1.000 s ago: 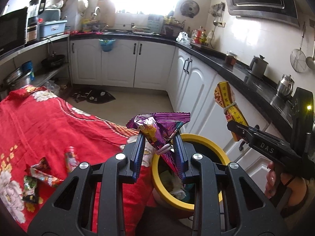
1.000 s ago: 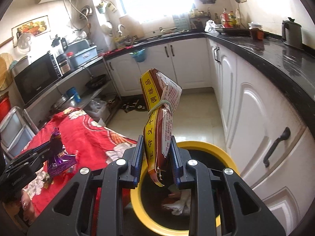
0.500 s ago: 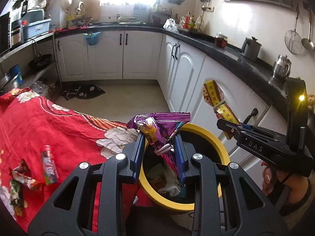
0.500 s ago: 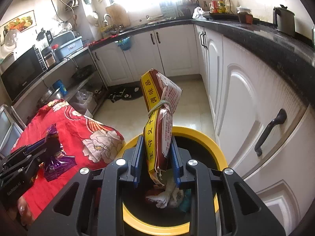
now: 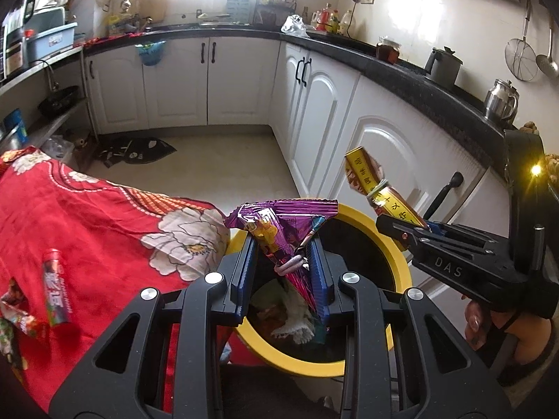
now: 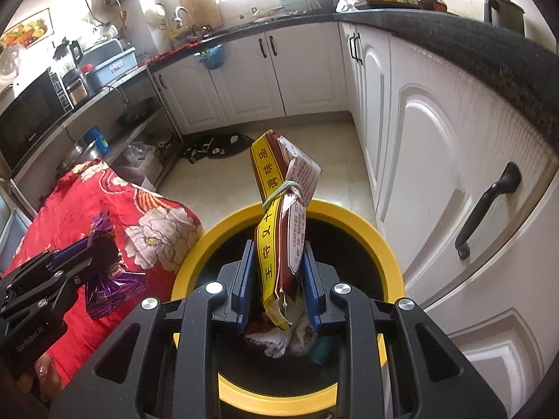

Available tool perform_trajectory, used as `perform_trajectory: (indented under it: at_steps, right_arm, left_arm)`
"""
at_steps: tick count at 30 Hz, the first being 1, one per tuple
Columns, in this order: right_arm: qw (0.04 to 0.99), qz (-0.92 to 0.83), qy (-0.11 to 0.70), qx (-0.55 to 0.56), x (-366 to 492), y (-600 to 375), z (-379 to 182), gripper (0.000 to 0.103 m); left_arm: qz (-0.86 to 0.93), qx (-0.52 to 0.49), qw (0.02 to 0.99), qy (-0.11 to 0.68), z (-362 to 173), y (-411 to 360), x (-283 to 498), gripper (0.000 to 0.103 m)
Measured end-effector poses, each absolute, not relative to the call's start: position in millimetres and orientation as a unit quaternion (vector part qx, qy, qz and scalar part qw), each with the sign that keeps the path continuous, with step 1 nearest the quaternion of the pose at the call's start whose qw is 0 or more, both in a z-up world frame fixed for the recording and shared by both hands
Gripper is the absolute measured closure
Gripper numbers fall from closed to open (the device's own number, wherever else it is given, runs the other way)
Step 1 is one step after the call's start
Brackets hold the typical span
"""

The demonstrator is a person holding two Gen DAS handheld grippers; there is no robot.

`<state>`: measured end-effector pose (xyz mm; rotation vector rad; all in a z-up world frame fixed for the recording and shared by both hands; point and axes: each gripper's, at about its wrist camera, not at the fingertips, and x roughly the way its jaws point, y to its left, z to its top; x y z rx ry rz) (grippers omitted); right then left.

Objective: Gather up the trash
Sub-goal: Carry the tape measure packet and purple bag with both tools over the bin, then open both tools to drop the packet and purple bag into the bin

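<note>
While both grippers hang above the round yellow-rimmed black trash bin (image 6: pixel 391 258), the left gripper (image 5: pixel 283 272) has its blue jaws clamped on a crumpled purple foil snack wrapper (image 5: pixel 279 223), whose narrow end points down into the bin and whose wide end fans upward. The right gripper (image 6: pixel 277 281) pinches a long yellow-and-maroon seasoning packet (image 6: pixel 279 216) tied with string; the packet stands nearly upright over the bin's opening, beside the red floral tablecloth (image 6: pixel 104 206).
</note>
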<state>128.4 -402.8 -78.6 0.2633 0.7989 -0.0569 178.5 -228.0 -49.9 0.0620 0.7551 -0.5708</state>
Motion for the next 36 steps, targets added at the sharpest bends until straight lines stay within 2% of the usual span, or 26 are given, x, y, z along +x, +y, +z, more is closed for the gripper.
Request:
perform_trajectory:
  at_steps: [21,25,29,32,36]
  right_arm:
    - [0.889,-0.037,0.431,0.152,137,-410,-112,0.079]
    - [0.888,-0.04,0.43,0.158,136,-415,-113,0.078]
    - [0.89,-0.042,0.424,0.163,137,-417,-108,0.071]
    - [0.893,-0.043,0.416,0.163,136,-415,-103,0.069]
    - [0.899,-0.035,0.405,0.161,135,-408,-94,0.067]
  left_arm:
    - [-0.275,0.026,0.87,0.408,-87,-245,195,0.08]
    - [-0.266,0.018,0.868,0.419,-91,-241,199,0.055]
    - [-0.246,0.009,0.872,0.423,-90,-227,201,0.032]
    - [-0.231,0.002,0.878,0.42,-85,-211,202,0.019]
    - [-0.209,-0.005,0.888,0.41,-74,-189,201,0.011]
